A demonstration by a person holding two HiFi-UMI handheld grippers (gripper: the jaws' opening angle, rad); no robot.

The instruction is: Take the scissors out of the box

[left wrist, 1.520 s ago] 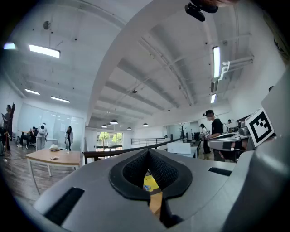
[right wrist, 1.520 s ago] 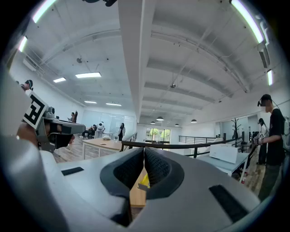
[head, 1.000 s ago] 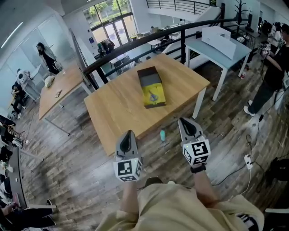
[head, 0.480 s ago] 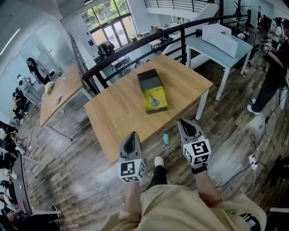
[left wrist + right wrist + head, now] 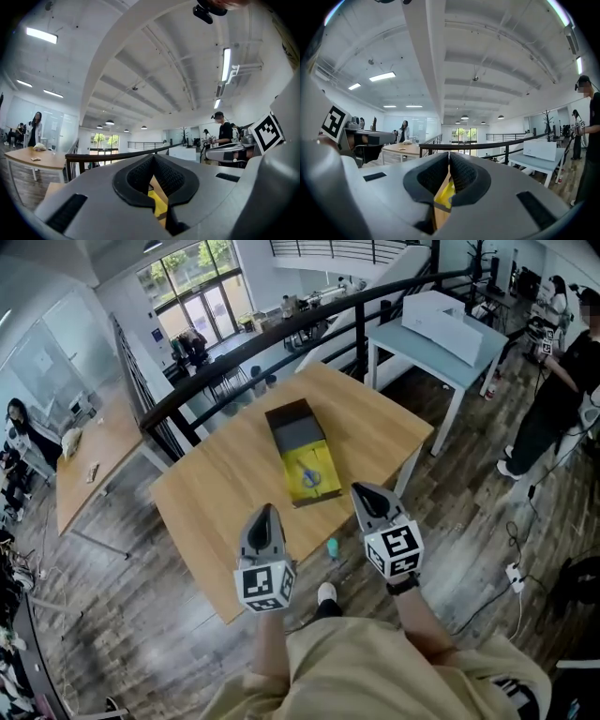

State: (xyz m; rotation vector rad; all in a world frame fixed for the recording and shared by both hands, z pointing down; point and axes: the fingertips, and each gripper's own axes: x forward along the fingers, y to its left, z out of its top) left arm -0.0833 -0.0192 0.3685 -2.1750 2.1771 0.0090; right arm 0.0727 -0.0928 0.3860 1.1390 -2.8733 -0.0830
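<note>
I read left gripper [image 5: 265, 514] and right gripper [image 5: 365, 494], lower centre, both pressed together and empty. Scissors [image 5: 310, 474] lie in the yellow lower end of the box [image 5: 296, 433], frame centre. I should spread one pair before reaching in, aiming at the handles.

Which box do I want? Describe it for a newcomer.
On the big wooden table nearest you, the box lies near the middle. Unlike the white box on the pale table beyond, it is dark, with a yellow half holding scissors.
</note>
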